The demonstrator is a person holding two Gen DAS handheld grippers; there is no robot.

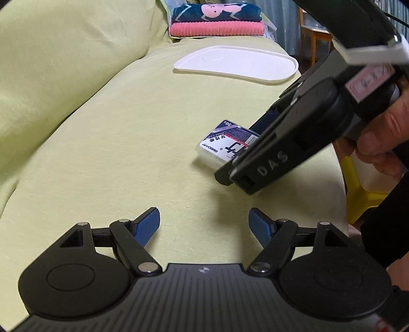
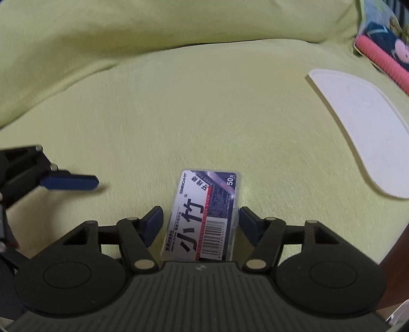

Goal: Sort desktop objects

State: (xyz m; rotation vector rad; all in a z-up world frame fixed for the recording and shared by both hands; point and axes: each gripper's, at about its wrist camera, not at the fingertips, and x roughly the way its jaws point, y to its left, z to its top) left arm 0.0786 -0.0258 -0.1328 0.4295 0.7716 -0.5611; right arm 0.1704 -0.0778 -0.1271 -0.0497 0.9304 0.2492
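Note:
A small clear plastic box (image 2: pixel 204 204) with a white, red and dark-blue label lies flat on the yellow-green cover. My right gripper (image 2: pixel 200 217) is open and straddles it, one blue pad on each side; the right pad is almost at the box's edge. From the left wrist view, the right gripper (image 1: pixel 230 166) slants down from the right over the box (image 1: pixel 225 140) and hides its near half. My left gripper (image 1: pixel 204 219) is open and empty, low over the cover, a short way in front of the box. One of its blue fingers (image 2: pixel 69 182) shows at the left.
A shallow white tray (image 1: pixel 237 63) (image 2: pixel 358 122) lies on the cover beyond the box. Folded pink and dark-blue towels (image 1: pixel 217 20) are stacked behind it. A hand (image 1: pixel 383 138) holds the right gripper. A yellow stool (image 1: pixel 363 199) stands beside the cover's right edge.

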